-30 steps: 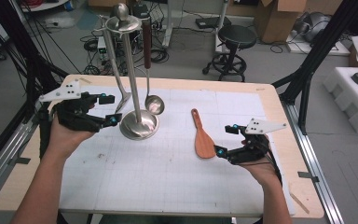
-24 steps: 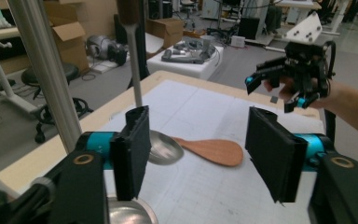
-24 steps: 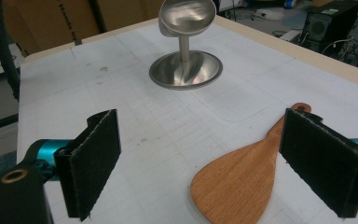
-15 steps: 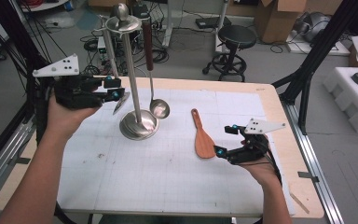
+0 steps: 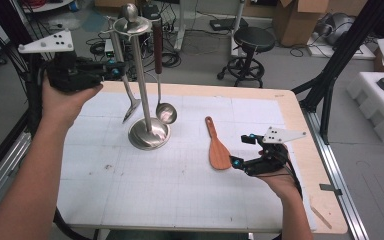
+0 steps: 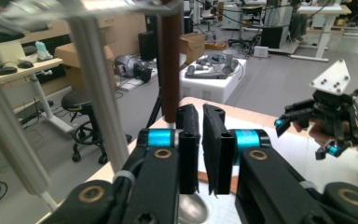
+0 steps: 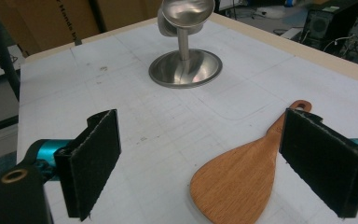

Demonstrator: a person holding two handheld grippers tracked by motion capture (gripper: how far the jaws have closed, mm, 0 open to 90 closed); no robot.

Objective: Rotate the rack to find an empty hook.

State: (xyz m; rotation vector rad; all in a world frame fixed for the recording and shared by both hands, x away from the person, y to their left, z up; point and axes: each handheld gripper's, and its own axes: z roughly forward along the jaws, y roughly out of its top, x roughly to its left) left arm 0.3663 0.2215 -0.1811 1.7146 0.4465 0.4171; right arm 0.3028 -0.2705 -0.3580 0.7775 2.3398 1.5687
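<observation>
Left gripper (image 5: 111, 70) is up high now at the far left, lifted clear of the table (image 5: 180, 210) since a second ago, its jaws having just been closing and now pressed almost together with nothing between them. It sits just beside the steel utensil stand (image 5: 149, 132), whose pole, hanging spatula (image 5: 130, 107) and ladle (image 5: 165, 112) crowd its path. Right gripper (image 5: 244, 150) hasn't budged, jaws spread wide, at the near right, with the wooden rice paddle (image 5: 217, 147) lying flat just left of it.
</observation>
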